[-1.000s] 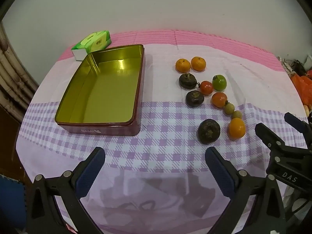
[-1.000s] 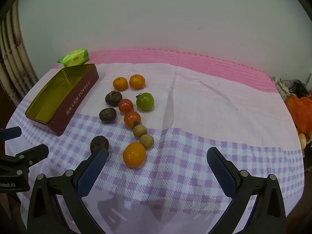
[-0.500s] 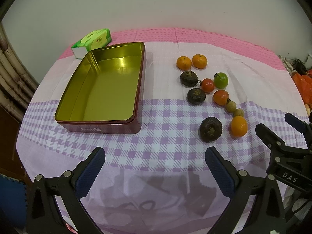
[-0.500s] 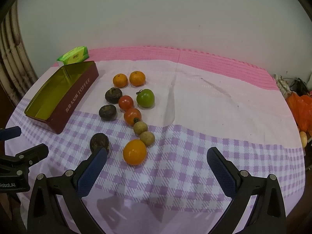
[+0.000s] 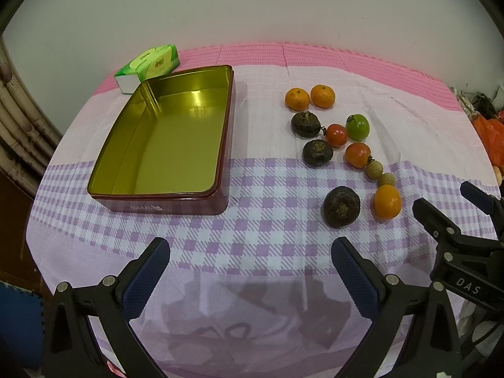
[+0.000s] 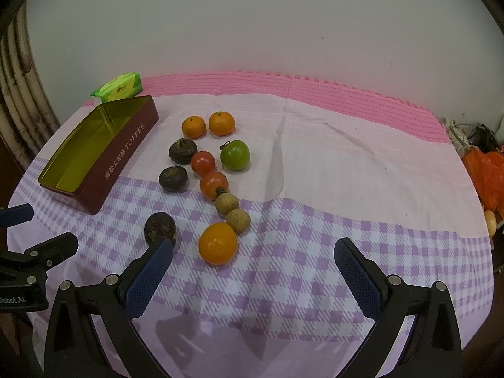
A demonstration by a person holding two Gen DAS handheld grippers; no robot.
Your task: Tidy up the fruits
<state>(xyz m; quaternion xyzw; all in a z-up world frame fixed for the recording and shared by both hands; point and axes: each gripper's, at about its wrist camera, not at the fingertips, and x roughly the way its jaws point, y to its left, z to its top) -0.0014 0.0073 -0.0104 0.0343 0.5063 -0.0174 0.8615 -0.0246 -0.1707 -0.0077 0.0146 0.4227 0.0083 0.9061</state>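
Note:
An empty maroon tin with a gold inside lies at the left of the table; it also shows in the right wrist view. Right of it lie several fruits: two small oranges, dark brown fruits, red tomatoes, a green tomato, two tan longans and a larger orange. My left gripper is open and empty over the near table edge. My right gripper is open and empty, just short of the larger orange.
A green tissue pack lies behind the tin by the wall. The table wears a pink and purple checked cloth. An orange plastic bag and clutter sit off the right edge. A bamboo-like chair frame stands at the left.
Both grippers have risen or drawn back slightly, so the tin and fruits sit a little higher in the views. Both stay open and empty.

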